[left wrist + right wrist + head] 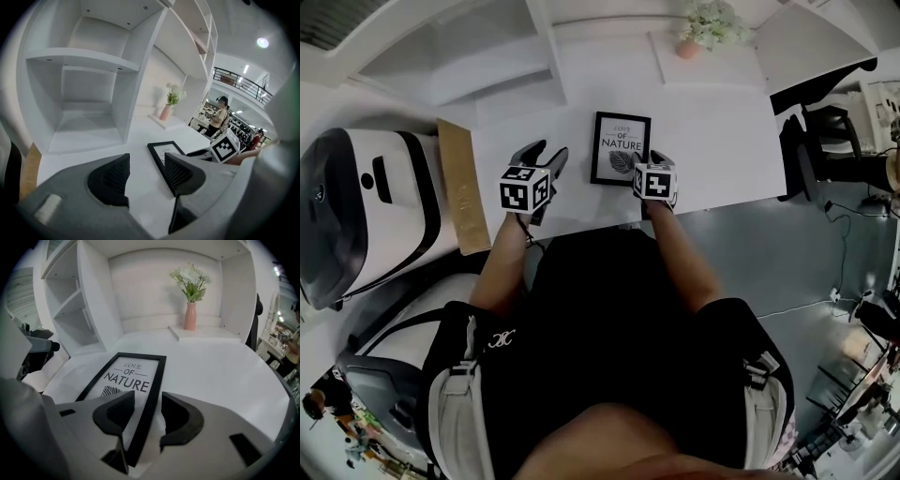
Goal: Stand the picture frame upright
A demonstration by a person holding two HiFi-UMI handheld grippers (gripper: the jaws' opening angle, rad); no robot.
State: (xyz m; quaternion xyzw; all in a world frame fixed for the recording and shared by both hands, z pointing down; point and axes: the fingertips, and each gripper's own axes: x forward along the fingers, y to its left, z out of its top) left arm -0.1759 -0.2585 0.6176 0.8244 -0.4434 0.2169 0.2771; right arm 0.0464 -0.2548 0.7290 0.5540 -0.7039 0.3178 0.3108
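The picture frame (621,148) is lying face up on the tabletop (722,141), the right gripper (147,404) is straddling its right rail with jaws spread, not pinching, and the left gripper (146,168) is hanging open and empty beside it; it's looking light, stiff and probably slippery, so I'm guessing that thin rail is the spot to grab.

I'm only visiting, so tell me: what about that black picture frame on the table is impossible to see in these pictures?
- Back of the picture frame: all views, since it lies face up on the table.
- Its near end: right gripper view, covered by the right gripper, whose open jaws straddle one side rail.
- Most of its print: left gripper view, behind the left gripper.
- Top word of the print: head view, too small.
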